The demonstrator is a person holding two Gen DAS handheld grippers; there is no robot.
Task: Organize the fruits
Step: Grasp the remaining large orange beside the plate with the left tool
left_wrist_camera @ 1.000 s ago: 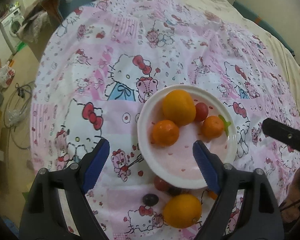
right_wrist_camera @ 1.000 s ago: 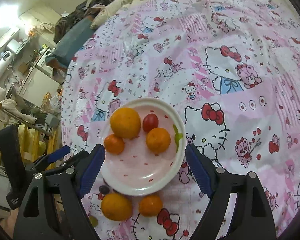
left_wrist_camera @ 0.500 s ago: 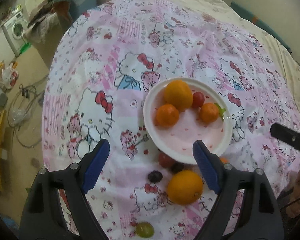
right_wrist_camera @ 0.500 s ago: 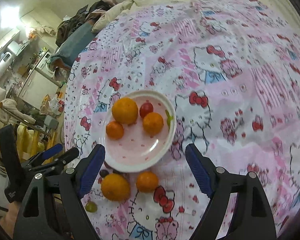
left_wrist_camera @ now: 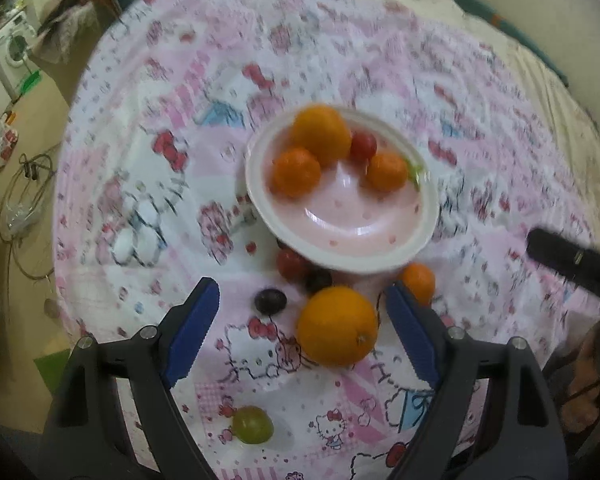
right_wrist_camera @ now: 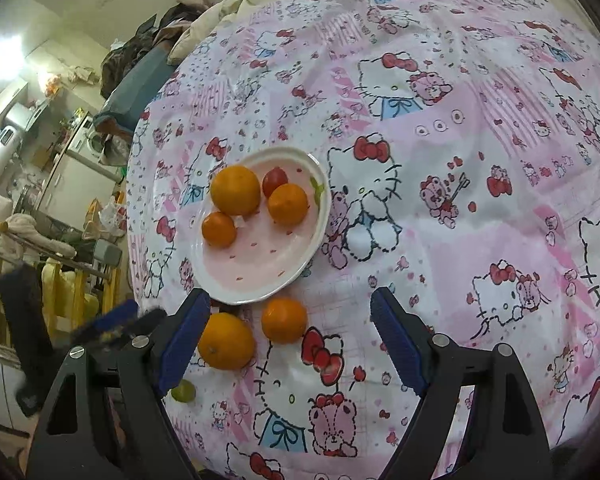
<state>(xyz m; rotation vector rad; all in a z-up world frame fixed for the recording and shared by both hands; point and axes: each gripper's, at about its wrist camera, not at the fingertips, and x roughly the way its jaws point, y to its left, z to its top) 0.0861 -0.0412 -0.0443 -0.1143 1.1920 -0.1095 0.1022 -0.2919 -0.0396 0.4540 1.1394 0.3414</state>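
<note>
I've got both tools over the bed with the pink cartoon sheet (right_wrist_camera: 460,208), and the job looks about half done: the white plate (left_wrist_camera: 428,216) already carries a big orange (left_wrist_camera: 320,134), two small mandarins and a red tomato (left_wrist_camera: 363,146) at its far side, its near half bare. Left gripper (left_wrist_camera: 300,332) has its blue pads wide apart, nothing between them but the loose orange (left_wrist_camera: 337,326) on the sheet just off the plate's near rim. Right gripper (right_wrist_camera: 288,344) is spread too, empty, with a loose mandarin (right_wrist_camera: 284,319) just ahead of it. Off the plate I count another red tomato (left_wrist_camera: 290,265) tucked at its rim, two dark grapes (left_wrist_camera: 271,301) and a green grape (left_wrist_camera: 252,425) nearest me. My guess: the loose orange goes next, then the small ones
</note>
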